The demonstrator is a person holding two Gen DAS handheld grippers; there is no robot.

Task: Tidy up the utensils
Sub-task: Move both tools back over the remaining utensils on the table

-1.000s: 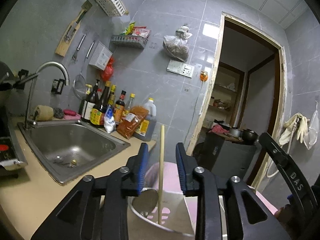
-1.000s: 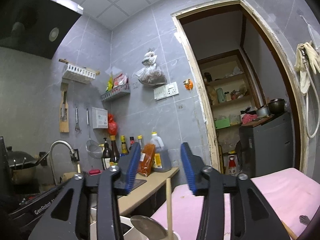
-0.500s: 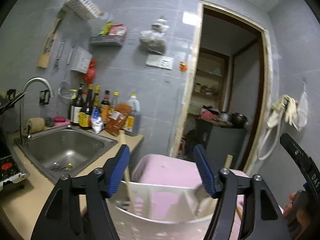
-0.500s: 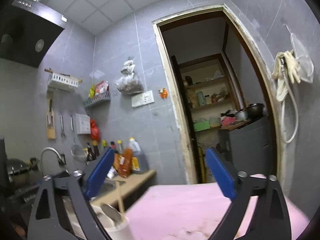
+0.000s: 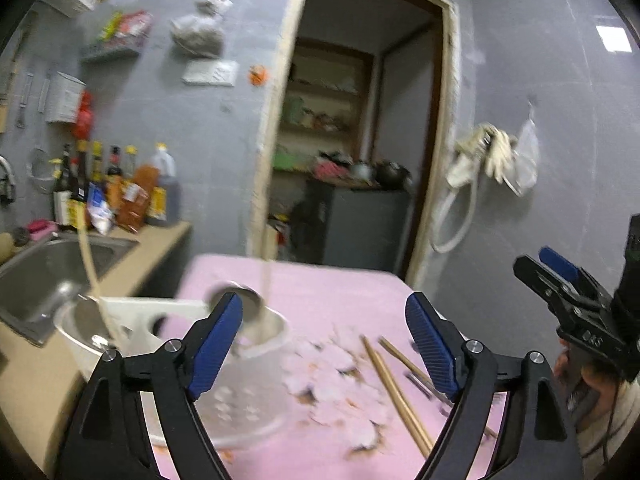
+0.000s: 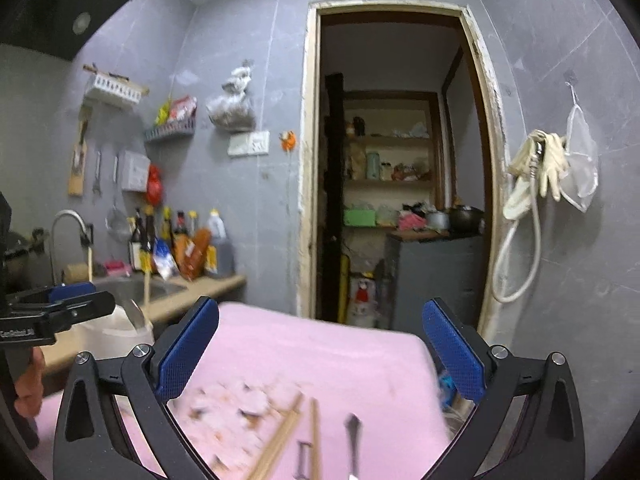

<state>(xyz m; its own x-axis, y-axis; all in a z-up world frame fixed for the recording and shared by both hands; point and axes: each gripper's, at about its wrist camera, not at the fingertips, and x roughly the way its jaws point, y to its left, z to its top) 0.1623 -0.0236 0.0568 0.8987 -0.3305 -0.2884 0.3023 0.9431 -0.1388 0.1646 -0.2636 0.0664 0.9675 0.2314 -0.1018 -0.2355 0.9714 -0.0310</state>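
A white perforated utensil holder (image 5: 224, 396) stands on the pink table at the left. It holds a metal spoon (image 5: 246, 302) and upright wooden chopsticks (image 5: 266, 292). Loose wooden chopsticks (image 5: 396, 392) and metal utensils (image 6: 354, 440) lie flat on the pink cloth to its right. My left gripper (image 5: 324, 344) is open and empty above the holder and cloth. My right gripper (image 6: 320, 354) is open and empty above the loose chopsticks (image 6: 280, 444). It shows at the right of the left wrist view (image 5: 560, 280).
A steel sink (image 5: 36, 276) and beige counter with sauce bottles (image 5: 120, 196) lie to the left. A doorway (image 6: 396, 160) opens behind the pink table (image 6: 320, 356). Gloves and a hose (image 6: 536, 176) hang on the right wall.
Both grippers have opened wide and tilted down toward the table. The left gripper has let go of the chopstick, which now stands in the holder. The views swung right.
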